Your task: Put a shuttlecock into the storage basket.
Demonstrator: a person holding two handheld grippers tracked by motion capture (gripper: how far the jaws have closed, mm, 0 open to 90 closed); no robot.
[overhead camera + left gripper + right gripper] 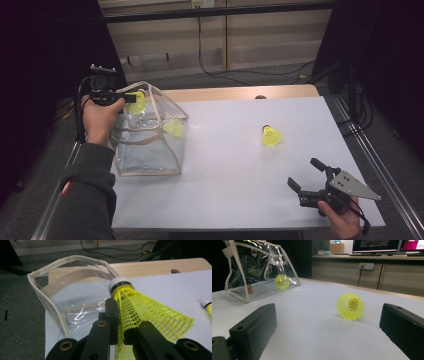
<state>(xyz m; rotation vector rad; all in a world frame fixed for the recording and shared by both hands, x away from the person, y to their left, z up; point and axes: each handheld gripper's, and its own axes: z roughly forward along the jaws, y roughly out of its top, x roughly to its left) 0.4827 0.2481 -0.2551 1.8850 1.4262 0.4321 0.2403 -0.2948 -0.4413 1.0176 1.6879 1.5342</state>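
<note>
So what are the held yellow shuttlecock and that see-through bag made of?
The yellow mesh-skirted shuttlecock looks like moulded plastic: an open grid skirt that buckles under the fingers, with a white cap, material unclear. The clear box-shaped bag seems glossy vinyl film, showing glare and creases, edged with beige woven fabric tape.

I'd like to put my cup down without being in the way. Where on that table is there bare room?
The widest bare stretch lies between the clear bag and the loose yellow shuttlecock. The far right corner behind that shuttlecock is free too. It is crowded at the bag, where the left gripper holds a shuttlecock, and around the right gripper.
</note>
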